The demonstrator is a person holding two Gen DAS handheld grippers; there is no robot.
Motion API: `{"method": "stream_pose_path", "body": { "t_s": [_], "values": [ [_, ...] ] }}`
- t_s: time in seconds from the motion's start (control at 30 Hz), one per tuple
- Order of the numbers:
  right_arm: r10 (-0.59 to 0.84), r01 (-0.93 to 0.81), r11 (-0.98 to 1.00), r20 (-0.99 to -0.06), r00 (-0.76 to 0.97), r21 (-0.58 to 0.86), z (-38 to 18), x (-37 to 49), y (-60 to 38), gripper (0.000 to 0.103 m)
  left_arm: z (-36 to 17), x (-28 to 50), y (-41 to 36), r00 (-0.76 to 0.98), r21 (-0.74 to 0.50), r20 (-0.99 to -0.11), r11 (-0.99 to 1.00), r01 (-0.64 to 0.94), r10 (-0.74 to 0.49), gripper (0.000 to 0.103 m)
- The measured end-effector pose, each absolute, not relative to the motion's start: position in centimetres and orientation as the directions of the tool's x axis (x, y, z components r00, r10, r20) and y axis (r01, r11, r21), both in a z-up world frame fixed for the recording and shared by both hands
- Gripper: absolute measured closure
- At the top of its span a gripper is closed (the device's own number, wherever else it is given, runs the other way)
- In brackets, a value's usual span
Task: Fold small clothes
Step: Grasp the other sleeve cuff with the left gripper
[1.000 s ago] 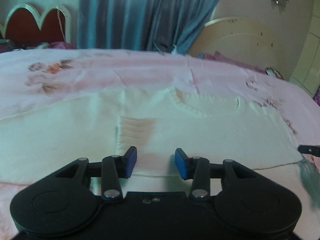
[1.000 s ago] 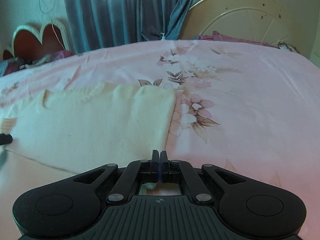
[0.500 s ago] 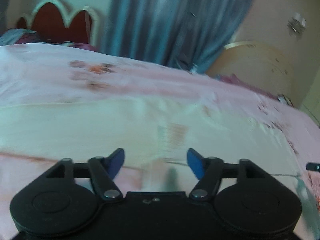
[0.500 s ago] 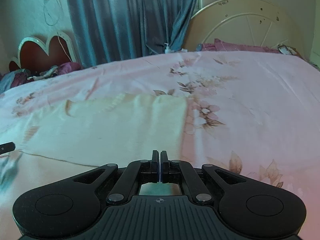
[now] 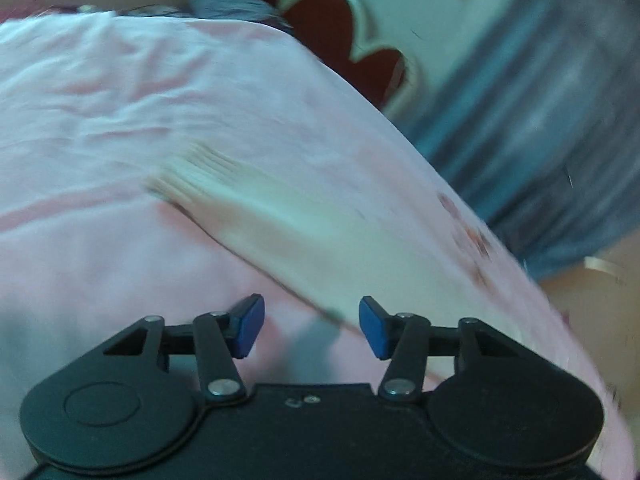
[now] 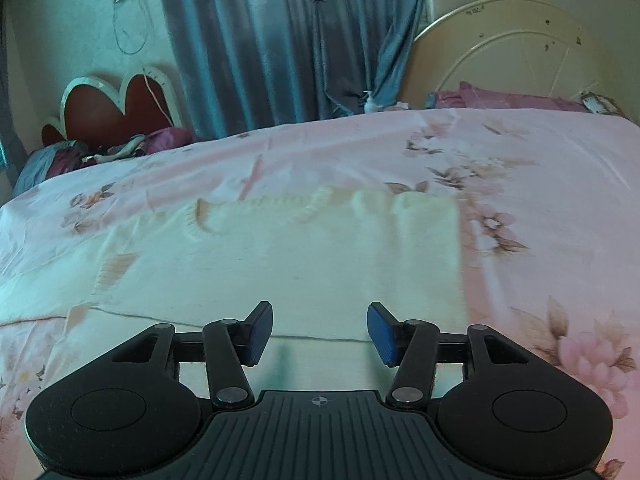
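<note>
Both black two-finger grippers with blue pads hang over the bed with nothing between their fingers: the right gripper (image 6: 320, 332) has its jaws spreading apart, tipped down toward the near hem of the cream knitted sweater (image 6: 304, 256), while the left gripper (image 5: 311, 328) has its jaws drawing in, also empty. That sweater lies flat on the pink floral bedsheet (image 6: 552, 184), its ribbed neckline (image 6: 260, 208) at the far side toward the grey-blue curtain (image 6: 280, 40) and its hem nearest the right gripper, so its length runs away from the onlooker's side toward the wall. Its right edge forms a straight fold line, and its body spreads to the left, where a ribbed cuff (image 6: 114, 270) rests on top of the cloth. In the left wrist view everything is blurred and strongly tilted; a long cream sleeve (image 5: 256, 216) runs diagonally from a ribbed end at upper left down toward the gap between the fingers, and whether its near end lies under the pads I cannot tell. Beyond the bed stand a red scalloped headboard with a white rim (image 6: 108, 116) and a cream round headboard (image 6: 516, 48).
</note>
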State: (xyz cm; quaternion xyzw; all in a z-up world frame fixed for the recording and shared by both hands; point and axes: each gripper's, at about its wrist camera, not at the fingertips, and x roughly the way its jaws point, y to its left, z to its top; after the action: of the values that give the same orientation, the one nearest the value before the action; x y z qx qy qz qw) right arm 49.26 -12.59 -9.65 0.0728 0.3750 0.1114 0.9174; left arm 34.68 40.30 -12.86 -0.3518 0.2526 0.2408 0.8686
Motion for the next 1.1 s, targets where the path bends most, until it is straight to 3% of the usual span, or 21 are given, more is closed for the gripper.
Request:
{"method": "stream_pose_path", "body": {
  "t_s": [0.13,0.3,0.5,0.63,0.83,1.03,1.1],
  "values": [
    [0.252,-0.152,0.967,-0.681,0.687,0.204,-9.7,49.5,-11.0,0.05,-13.1,34.1,43.7,0.776,-0.585,-0.573,0.532,-0.612,0.262,0.056],
    [0.241,-0.147,0.97,-0.683,0.69,0.194,-9.3,49.8,-10.1,0.05,-13.8,33.9,46.3,0.789,-0.675,-0.551,0.41,-0.614,0.274,0.067],
    [0.227,-0.145,0.974,-0.681,0.696,0.177,-8.4,49.7,-10.1,0.05,-13.3,30.9,46.1,0.868,-0.8,-0.405,0.348,-0.488,0.288,0.059],
    [0.222,-0.134,0.974,-0.682,0.697,0.18,-8.4,49.7,-10.4,0.05,-14.4,30.3,44.8,0.862,-0.792,-0.448,0.341,-0.506,0.238,0.059],
    [0.222,-0.133,0.974,-0.678,0.701,0.182,-8.3,49.5,-10.4,0.05,-14.7,31.2,45.7,0.852,-0.791,-0.454,0.323,-0.52,0.26,0.061],
    [0.223,-0.133,0.974,-0.672,0.706,0.184,-7.9,49.1,-10.5,0.05,-14.9,32.2,47.3,0.789,-0.738,-0.523,0.291,-0.608,0.322,0.095],
    [0.224,-0.132,0.974,-0.672,0.706,0.186,-7.9,49.1,-10.8,0.05,-14.4,32.6,47.5,0.78,-0.72,-0.539,0.306,-0.623,0.319,0.098]
  ]
}}
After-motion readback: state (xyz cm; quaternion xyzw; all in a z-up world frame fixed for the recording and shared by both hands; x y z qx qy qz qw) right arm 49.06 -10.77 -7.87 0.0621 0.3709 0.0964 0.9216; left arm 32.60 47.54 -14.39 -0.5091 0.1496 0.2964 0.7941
